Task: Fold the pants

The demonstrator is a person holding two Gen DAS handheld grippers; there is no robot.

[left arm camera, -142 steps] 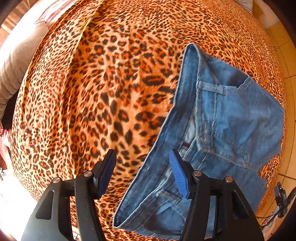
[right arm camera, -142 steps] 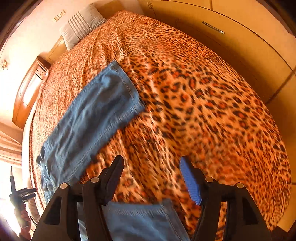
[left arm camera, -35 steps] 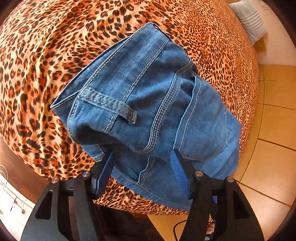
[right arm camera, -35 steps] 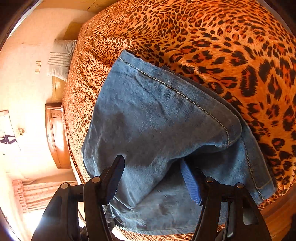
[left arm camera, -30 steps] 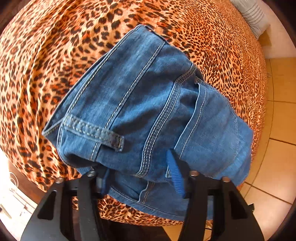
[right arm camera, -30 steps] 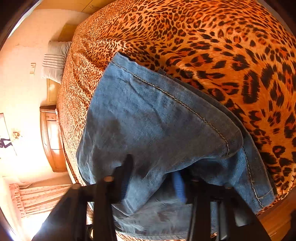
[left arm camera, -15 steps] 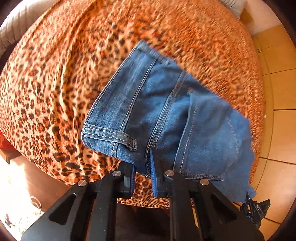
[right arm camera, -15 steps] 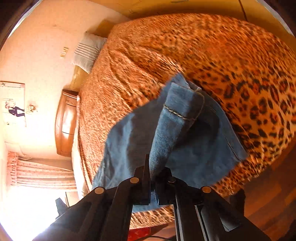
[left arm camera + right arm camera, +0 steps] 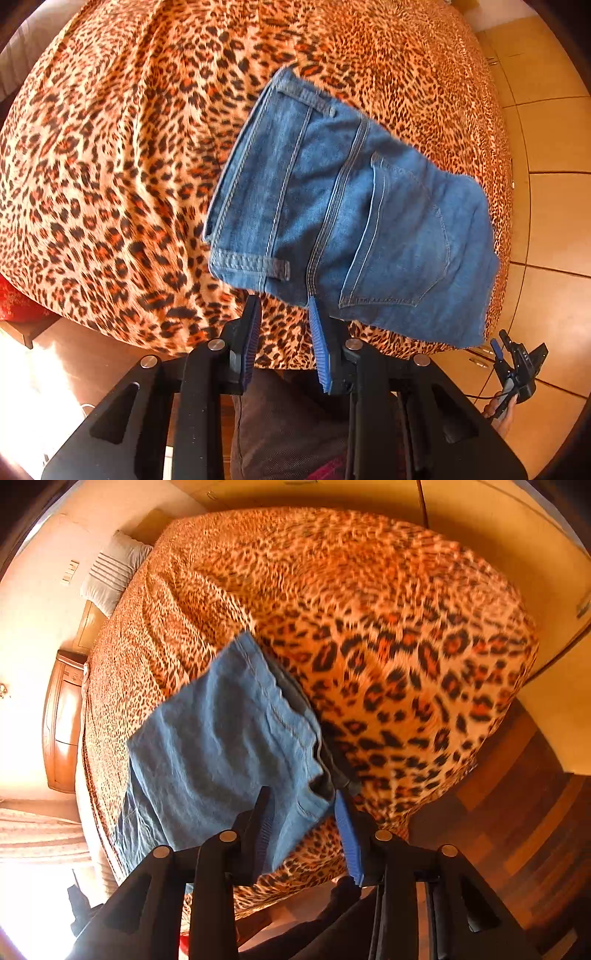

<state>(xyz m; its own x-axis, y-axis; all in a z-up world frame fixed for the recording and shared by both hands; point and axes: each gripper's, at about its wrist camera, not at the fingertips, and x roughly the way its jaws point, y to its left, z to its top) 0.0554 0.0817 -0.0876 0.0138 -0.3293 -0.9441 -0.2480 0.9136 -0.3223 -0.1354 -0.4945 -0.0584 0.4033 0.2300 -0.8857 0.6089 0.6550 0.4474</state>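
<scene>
Half a second ago both claws were pinched tight on denim; now both have let go and pulled back from the cloth, and their jaws are opening. Between the pads of the left claw (image 9: 284,334) only the leopard-print bedspread (image 9: 122,177) shows, with the near edge of the folded pants (image 9: 354,221) just above the tips and the right-hand pad lying close against that edge. The right claw (image 9: 304,825) is spread wider, and a corner of the pants (image 9: 221,746) hangs in the gap between its pads without being pressed by either.

The pants are mid-blue jeans, folded into a compact, roughly square bundle lying near the foot corner of the bed, close to its edge. In the left wrist view the seat faces up: a stitched back pocket (image 9: 402,243), double rows of pale stitching down the seams, and two belt loops on the waistband (image 9: 229,192), which runs along the bundle's left side. In the right wrist view the top layer is plain, slightly wrinkled denim with a stitched hem, and a darker layer peeks out beneath it on the right side.

Beyond the bed lie tan floor tiles (image 9: 554,206), and a striped pillow (image 9: 110,572) sits at the head end.
</scene>
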